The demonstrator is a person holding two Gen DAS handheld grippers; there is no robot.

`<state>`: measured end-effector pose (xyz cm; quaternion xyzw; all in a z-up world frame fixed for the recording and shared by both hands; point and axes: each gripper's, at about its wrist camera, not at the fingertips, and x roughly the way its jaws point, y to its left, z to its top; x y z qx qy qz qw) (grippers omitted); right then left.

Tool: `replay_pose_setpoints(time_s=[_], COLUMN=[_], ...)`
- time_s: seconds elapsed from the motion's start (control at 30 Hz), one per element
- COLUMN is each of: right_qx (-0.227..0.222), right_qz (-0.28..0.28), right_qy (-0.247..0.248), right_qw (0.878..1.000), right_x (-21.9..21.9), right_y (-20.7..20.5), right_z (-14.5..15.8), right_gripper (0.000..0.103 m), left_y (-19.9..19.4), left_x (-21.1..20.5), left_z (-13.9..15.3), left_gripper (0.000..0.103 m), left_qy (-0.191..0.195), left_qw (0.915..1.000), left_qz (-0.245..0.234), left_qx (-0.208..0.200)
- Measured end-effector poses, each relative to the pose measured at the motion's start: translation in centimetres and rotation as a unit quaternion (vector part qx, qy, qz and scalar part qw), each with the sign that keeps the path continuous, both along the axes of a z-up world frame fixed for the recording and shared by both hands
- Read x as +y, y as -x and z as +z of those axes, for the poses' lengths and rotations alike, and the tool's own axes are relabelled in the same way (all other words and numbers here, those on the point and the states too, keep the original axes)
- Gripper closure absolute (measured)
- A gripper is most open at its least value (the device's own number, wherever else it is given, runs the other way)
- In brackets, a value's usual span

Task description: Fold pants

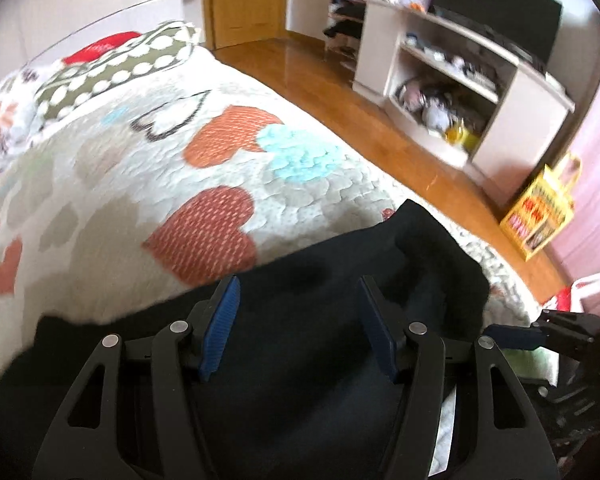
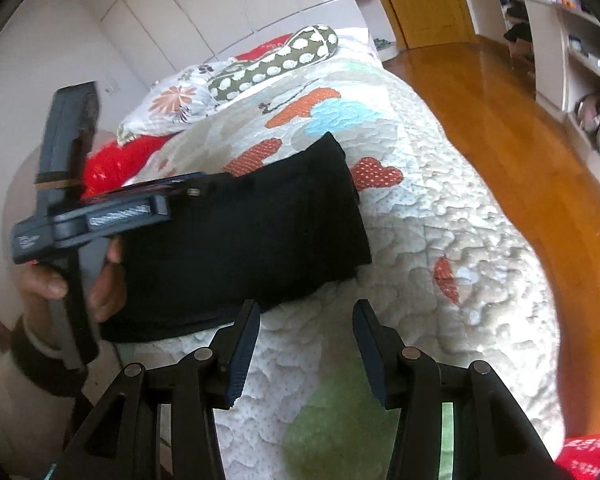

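Observation:
The black pants [image 1: 340, 248] lie as a folded dark bundle on the heart-patterned quilt [image 1: 120, 200]. My left gripper [image 1: 298, 284] hovers over them, its blue pads [image 1: 220, 328] wide apart and gripping nothing. In the right wrist view the pants [image 2: 260, 232] lie ahead and to the left. My right gripper [image 2: 307, 308] stands open over bare quilt [image 2: 420, 220], just off the pants' near edge. The left gripper [image 2: 188, 190], held by a hand [image 2: 48, 284], reaches over the pants' left end. The right gripper's tip [image 1: 516, 336] shows at the far right of the left wrist view.
A spotted bolster [image 2: 276, 60] and a floral pillow [image 2: 172, 104] lie at the bed's head, beside something red [image 2: 116, 160]. Right of the bed runs a wooden floor [image 2: 520, 140], with a white shelf unit [image 1: 452, 92], a yellow box [image 1: 540, 212] and a wooden door [image 1: 244, 0].

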<state>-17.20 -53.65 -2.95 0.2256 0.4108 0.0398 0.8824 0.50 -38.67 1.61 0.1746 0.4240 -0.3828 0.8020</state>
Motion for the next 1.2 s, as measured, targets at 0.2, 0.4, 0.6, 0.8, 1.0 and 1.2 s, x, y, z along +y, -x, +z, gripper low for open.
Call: replay_pose_setpoints(time_s=[0.2,0.4,0.6,0.8,1.0,1.2], right_qx=[-0.012,-0.024,-0.048,-0.091,-0.145,-0.107], right_qz=[0.003,-0.006,-0.059,-0.035,0.065,0.171], right_qy=[-0.063,-0.077,-0.086,-0.072,-0.042,-0.049], right_qw=[0.998,0.997,0.993,0.993,0.987,0.978], right_x=[-0.2,-0.1,-0.5,0.9,7.7,17.0], right_y=[-1.3,-2.8,-3.3,-2.8,-4.4,-8.9], right_z=[-1.4,-1.9,-2.6,0.8,5.9,2.9], right_gripper=[0.051,0.041,0.081,0.087,0.087,0.071], left_y=[-2.3,-3.6,-4.2,-4.1,-3.4,-2.3], left_x=[-2.9,-3.9,-3.0,3.7,14.9,24.0], left_z=[-2.1,-3.1,-2.9,0.9,4.7,3.9], left_gripper=[0.043,0.042,0.042,0.042,0.042,0.042], left_qy=[-0.032,-0.027,-0.002,0.048,0.105,0.121], left_qw=[0.9992,0.999,0.9991,0.9968,0.9848,0.9654], left_qz=[-0.019,-0.024,-0.012,0.05,0.138,0.23], left_qx=[0.016,0.025,0.041,0.038,0.013,0.024])
